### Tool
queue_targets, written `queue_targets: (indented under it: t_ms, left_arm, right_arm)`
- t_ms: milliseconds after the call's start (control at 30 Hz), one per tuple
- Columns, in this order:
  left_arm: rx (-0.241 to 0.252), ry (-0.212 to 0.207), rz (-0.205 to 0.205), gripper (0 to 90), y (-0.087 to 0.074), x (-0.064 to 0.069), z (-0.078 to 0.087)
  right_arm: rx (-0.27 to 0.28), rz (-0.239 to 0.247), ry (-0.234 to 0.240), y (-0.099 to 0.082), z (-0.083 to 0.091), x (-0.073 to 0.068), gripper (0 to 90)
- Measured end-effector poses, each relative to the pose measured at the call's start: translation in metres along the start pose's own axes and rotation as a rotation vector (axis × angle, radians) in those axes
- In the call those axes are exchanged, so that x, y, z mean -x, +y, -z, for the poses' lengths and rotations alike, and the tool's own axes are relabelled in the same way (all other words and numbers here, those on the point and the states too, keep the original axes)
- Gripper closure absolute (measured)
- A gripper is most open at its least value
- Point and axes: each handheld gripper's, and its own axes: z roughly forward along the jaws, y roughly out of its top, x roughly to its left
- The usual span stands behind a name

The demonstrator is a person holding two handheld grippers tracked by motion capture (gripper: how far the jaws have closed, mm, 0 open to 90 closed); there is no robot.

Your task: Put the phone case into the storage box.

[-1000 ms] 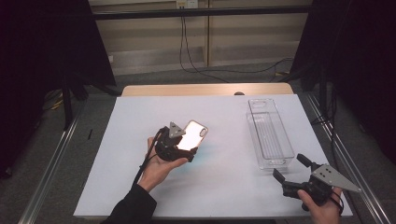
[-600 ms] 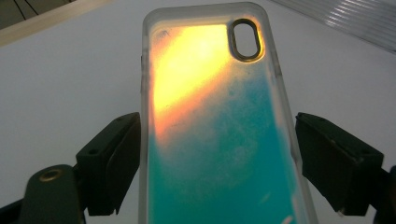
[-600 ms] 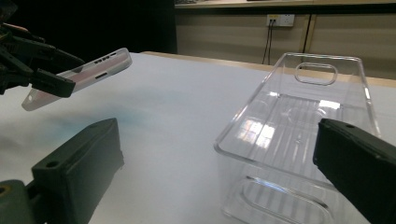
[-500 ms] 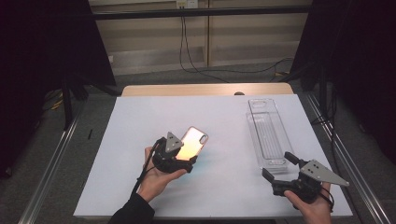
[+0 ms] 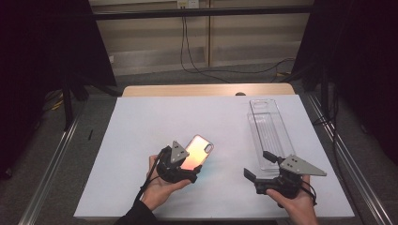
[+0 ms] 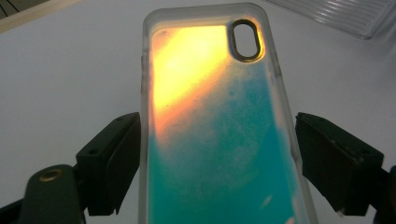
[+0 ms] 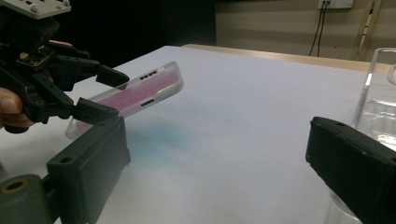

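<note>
My left hand-held gripper (image 5: 188,165) pinches phone case (image 5: 197,152), near end hidden. My right hand-held gripper (image 5: 261,169) spread, jaws just closing slightly, nothing between. Clear tray (image 5: 265,127) near tabletop (image 5: 141,122) right edge.

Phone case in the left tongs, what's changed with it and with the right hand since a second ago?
The left tongs carried the phone case slightly toward the table's near edge, held throughout. The right tongs slid left across the table, toward the case, and their jaws have just been closing a little with nothing between them. The clear tray stayed put.
</note>
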Motion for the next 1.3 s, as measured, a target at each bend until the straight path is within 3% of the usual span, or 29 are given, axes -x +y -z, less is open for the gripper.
queue_targets:
  t_ms: [133,467,767,933,1067,1300]
  left_arm:
    - [0.002,-0.009,-0.017,17.0,0.0,0.006,0.001]
    - [0.019,-0.023,-0.049,17.0,0.008,0.019,-0.01]
    - [0.027,0.0,-0.07,17.0,0.01,0.023,-0.014]
    - [0.042,0.015,-0.084,17.0,0.011,0.024,-0.015]
    - [0.049,0.021,-0.084,17.0,0.011,0.026,-0.016]
    - [0.058,0.022,-0.091,17.0,0.013,0.029,-0.018]
  right_arm:
    - [-0.023,-0.031,0.032,0.002,-0.011,-0.004,5.9]
    - [-0.086,-0.049,0.09,0.007,-0.035,-0.014,9.7]
    - [-0.138,-0.094,0.07,0.007,-0.047,-0.013,12.0]
    - [-0.15,-0.143,0.055,0.01,-0.052,-0.011,13.9]
    - [-0.184,-0.109,0.061,0.013,-0.058,-0.013,16.1]
    - [-0.252,-0.156,0.075,0.016,-0.065,-0.012,19.2]
